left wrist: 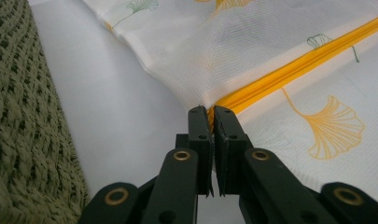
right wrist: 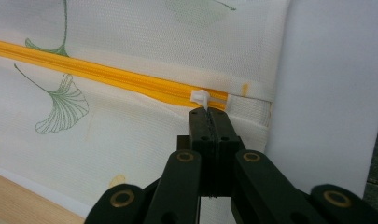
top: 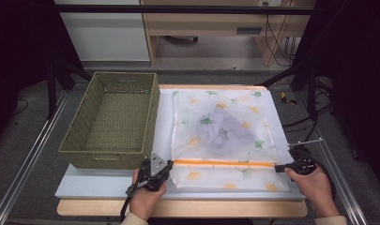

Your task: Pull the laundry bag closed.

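A white mesh bag [top: 223, 108] printed with ginkgo leaves lies flat on the white board [top: 84, 185], with a greyish garment [top: 232, 131] showing through it. An orange zipper [top: 225, 163] runs across its near end. My left gripper [top: 171, 165] is shut on the bag's fabric at the zipper's left end [left wrist: 211, 111]. My right gripper [top: 277, 167] sits at the zipper's right end, shut on the small white zipper pull [right wrist: 199, 97], jaws pressed together [right wrist: 208, 112]. The zipper [right wrist: 107, 77] looks closed along its length.
A green woven basket [top: 113, 119] stands empty on the left, its wall close beside my left gripper [left wrist: 18, 130]. The wooden table edge [top: 178, 208] lies in front of the board. Dark frame legs and cables stand at the far right.
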`<act>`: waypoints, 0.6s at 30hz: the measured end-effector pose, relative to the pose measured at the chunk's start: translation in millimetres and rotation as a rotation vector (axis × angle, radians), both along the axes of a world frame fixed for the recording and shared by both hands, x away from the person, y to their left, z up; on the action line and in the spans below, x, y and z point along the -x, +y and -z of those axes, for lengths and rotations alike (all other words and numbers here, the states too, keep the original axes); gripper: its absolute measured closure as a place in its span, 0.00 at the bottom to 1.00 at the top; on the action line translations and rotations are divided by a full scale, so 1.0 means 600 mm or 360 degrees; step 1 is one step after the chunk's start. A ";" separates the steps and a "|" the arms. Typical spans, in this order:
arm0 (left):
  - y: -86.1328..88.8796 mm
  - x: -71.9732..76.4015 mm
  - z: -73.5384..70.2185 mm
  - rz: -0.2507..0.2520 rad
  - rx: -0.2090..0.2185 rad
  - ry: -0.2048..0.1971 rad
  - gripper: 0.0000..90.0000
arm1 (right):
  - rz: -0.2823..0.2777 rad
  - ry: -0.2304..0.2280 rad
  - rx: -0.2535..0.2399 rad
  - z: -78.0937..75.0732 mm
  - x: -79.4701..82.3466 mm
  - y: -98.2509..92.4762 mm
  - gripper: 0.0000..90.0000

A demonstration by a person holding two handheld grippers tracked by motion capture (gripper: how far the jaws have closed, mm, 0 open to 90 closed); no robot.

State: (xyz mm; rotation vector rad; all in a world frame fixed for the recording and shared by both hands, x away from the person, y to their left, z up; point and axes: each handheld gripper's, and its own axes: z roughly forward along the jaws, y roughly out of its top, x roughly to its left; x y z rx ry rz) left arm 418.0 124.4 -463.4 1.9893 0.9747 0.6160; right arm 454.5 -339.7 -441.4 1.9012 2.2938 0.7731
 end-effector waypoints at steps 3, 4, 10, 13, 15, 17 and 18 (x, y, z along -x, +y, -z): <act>0.000 0.000 0.001 -0.0004 -0.0005 -0.0001 0.96 | 0.0009 -0.0016 -0.0008 0.001 0.002 -0.002 1.00; 0.000 0.000 0.001 -0.0004 -0.0005 0.0000 0.96 | 0.0017 -0.0017 -0.0007 0.001 0.003 0.000 1.00; 0.001 0.000 0.001 0.0008 0.0022 0.0008 0.95 | 0.0020 -0.0061 -0.0004 -0.003 0.007 0.001 1.00; 0.001 -0.001 0.002 0.0005 0.0025 0.0016 0.95 | 0.0030 -0.0059 -0.0004 -0.003 0.008 0.002 1.00; 0.002 -0.001 0.002 0.0008 0.0028 0.0010 0.95 | 0.0026 -0.0059 -0.0004 -0.002 0.008 0.002 1.00; 0.003 -0.002 0.001 0.0009 0.0036 0.0004 0.95 | 0.0044 -0.0053 -0.0016 -0.001 0.008 0.004 1.00; 0.003 -0.002 0.001 0.0010 0.0039 0.0004 0.95 | 0.0033 -0.0068 -0.0012 0.000 0.008 0.003 1.00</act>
